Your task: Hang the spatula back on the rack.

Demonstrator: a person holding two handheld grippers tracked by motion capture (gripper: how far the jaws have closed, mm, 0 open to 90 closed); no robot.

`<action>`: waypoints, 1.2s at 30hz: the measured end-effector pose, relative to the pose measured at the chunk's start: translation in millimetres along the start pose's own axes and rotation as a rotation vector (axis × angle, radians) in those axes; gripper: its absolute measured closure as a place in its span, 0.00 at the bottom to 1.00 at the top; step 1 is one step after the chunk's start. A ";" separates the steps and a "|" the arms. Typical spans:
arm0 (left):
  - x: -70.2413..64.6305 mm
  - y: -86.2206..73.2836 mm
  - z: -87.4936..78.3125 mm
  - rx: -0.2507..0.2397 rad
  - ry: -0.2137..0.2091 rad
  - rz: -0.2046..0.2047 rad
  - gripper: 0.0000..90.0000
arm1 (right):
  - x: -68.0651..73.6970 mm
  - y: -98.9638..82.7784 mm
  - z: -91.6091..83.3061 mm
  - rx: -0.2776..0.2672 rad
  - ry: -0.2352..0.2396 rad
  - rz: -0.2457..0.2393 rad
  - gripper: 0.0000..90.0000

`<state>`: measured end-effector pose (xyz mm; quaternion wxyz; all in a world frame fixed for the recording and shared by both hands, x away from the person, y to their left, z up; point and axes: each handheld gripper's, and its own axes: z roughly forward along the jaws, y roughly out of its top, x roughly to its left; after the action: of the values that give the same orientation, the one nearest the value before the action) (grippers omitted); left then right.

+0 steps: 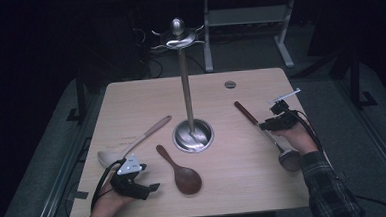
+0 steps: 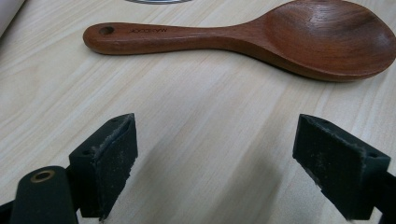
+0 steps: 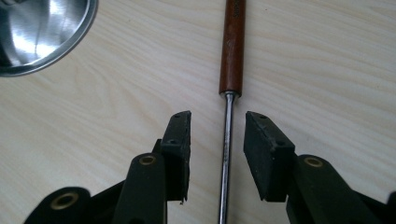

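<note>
A steel utensil stand (image 1: 193, 134) with a tall pole and a hooked top (image 1: 177, 36) rises from the middle of the table. A dark wooden spoon (image 1: 180, 170) lies in front of it, bowl nearest me. My left gripper (image 1: 152, 187) rests on the table just left of that spoon, open, with bare wood between its pads (image 2: 217, 135); the spoon (image 2: 261, 39) lies beyond its tips. At the right lies a metal ladle with a brown wooden handle (image 1: 246, 113). My right gripper (image 3: 218, 122) straddles its thin steel shaft (image 3: 227, 149), open, pads clear of it on both sides.
A pale ladle (image 1: 132, 141) lies at the left, bowl toward the front edge. The metal ladle's bowl (image 1: 289, 159) sits beside the person's right wrist. A round cable hole (image 1: 230, 84) marks the table's far side. The stand's base (image 3: 37, 32) gleams at the upper left of the right gripper view.
</note>
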<state>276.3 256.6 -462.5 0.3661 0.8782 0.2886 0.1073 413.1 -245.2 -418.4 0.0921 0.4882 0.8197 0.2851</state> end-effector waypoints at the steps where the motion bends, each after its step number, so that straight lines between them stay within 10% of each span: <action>1: 0.0 0.1 0.1 0.000 -0.001 0.003 0.15 | -0.4 3.2 1.6 0.008 -0.007 -0.003 0.68; 36: -0.5 -0.5 0.0 0.006 -0.010 -0.009 0.14 | -3.6 59.0 64.3 0.268 -0.039 -0.043 0.74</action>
<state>275.7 256.6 -462.8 0.3652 0.8785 0.2911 0.1004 486.7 -202.7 -438.7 0.0484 0.4838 0.8588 0.1615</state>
